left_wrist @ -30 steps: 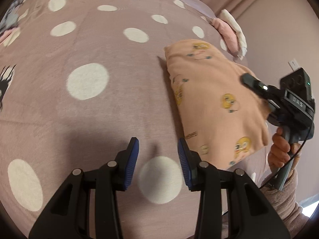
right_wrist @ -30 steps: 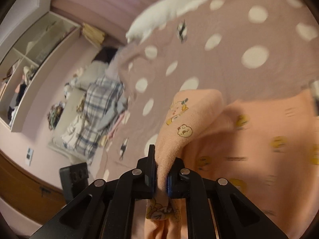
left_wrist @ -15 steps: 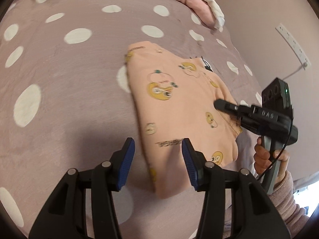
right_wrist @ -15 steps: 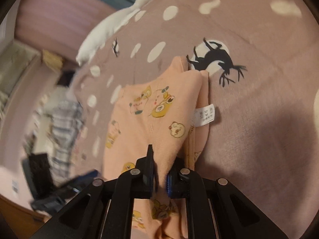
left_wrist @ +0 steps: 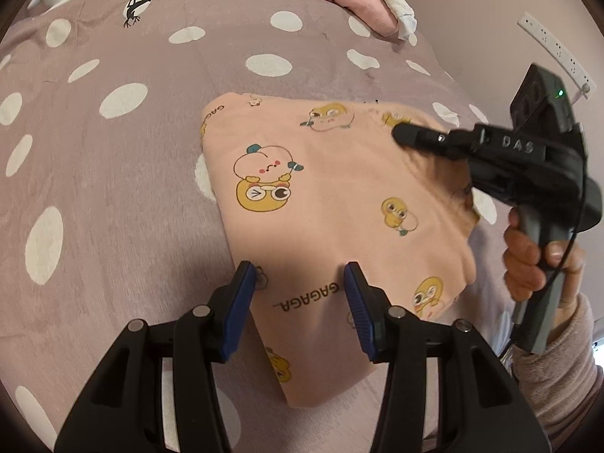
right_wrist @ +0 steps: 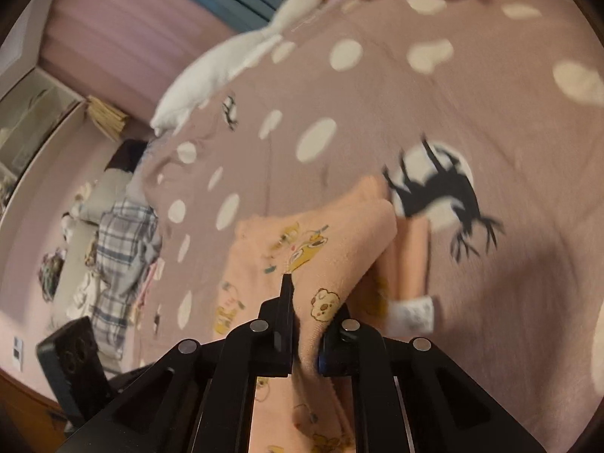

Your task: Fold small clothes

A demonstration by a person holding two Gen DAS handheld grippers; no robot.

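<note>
While poised over the near edge of the garment (left_wrist: 332, 196), left gripper (left_wrist: 298, 294) spread, pads clear of the cloth, nothing pinched. Garment lying partly folded on the bed (left_wrist: 113, 173), close to its right edge, one end nearly over the side. Farther on, right gripper (right_wrist: 305, 343) pinching a raised fold of the same peach cloth, jaws pressed nearly together. Likely risks: top layer dragged askew if pulled before the left pins the stack; thin pinch slipping out and dropping the fold crooked; soft cover bunching underneath; whole piece sliding off the right edge. Beyond, white plush goose (right_wrist: 226, 60) and pink pillow (left_wrist: 358, 7) near the far edge, well apart.
</note>
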